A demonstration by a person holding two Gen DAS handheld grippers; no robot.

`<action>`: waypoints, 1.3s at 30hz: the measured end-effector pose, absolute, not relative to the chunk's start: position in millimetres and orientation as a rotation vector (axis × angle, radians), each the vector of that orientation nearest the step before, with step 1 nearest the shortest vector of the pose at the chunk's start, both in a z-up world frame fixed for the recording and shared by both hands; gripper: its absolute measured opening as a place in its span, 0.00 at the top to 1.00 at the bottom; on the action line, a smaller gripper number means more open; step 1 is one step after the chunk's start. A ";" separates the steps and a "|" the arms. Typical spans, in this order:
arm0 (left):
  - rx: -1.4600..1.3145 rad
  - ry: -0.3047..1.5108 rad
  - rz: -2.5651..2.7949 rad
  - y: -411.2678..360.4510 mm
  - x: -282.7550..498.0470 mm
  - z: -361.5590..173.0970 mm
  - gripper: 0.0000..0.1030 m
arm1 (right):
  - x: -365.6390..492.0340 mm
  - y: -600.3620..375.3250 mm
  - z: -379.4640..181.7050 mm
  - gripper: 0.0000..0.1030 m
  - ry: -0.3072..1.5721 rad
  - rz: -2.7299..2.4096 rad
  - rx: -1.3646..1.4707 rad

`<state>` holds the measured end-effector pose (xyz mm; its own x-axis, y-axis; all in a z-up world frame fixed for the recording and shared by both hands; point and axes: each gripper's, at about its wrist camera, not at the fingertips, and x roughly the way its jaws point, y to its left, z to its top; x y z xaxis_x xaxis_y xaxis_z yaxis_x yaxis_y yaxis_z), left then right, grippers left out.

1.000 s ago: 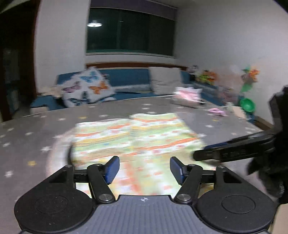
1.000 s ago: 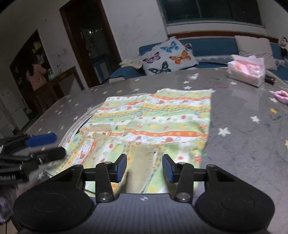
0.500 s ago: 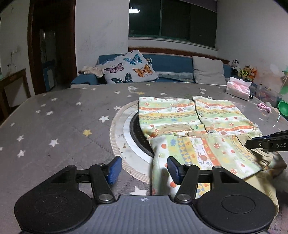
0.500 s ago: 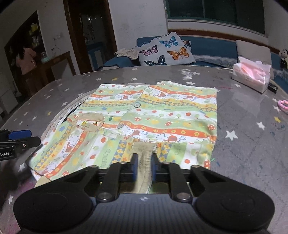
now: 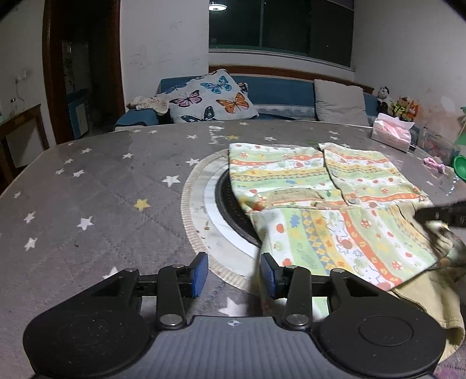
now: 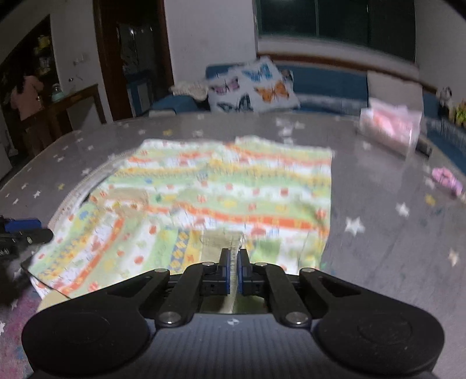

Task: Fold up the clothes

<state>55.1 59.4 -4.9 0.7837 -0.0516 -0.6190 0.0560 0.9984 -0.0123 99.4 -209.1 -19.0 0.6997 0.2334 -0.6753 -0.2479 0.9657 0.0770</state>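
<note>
While clamped, right hand-held gripper (image 6: 233, 269) pinches shirt (image 6: 204, 198) hem.

Printed cotton-like shirt (image 5: 329, 210), soft matt; table cover (image 5: 96, 186) glossy; left gripper (image 5: 233, 275) matt black plastic.

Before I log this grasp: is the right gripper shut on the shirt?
Shut on it. The right gripper has its blue pads pressed onto the beige hem of the shirt.

Blue sofa (image 5: 276, 96) under dark window (image 5: 279, 26), white walls (image 5: 163, 43).
</note>
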 end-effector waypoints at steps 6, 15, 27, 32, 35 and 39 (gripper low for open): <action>0.027 0.621 -0.119 44.8 67.7 11.6 0.62 | 94.4 -205.4 -3.5 0.92 0.685 0.309 -0.046; 0.090 0.670 -0.179 20.7 107.5 -7.7 0.76 | 104.2 -194.6 -18.2 0.91 0.740 0.424 -0.084; 0.202 0.646 -0.181 28.8 73.2 -6.8 0.72 | 70.9 -209.7 -14.5 0.88 0.752 0.467 -0.164; 0.357 0.587 -0.240 16.0 33.9 -5.6 0.52 | 58.4 -216.7 -6.2 0.85 0.733 0.473 -0.165; 0.460 0.545 -0.284 6.5 8.8 -6.4 0.48 | 56.6 -215.5 -12.9 0.83 0.755 0.480 -0.194; 0.603 0.486 -0.355 -10.8 -21.9 -11.8 0.44 | 49.5 -215.2 -8.9 0.81 0.739 0.488 -0.215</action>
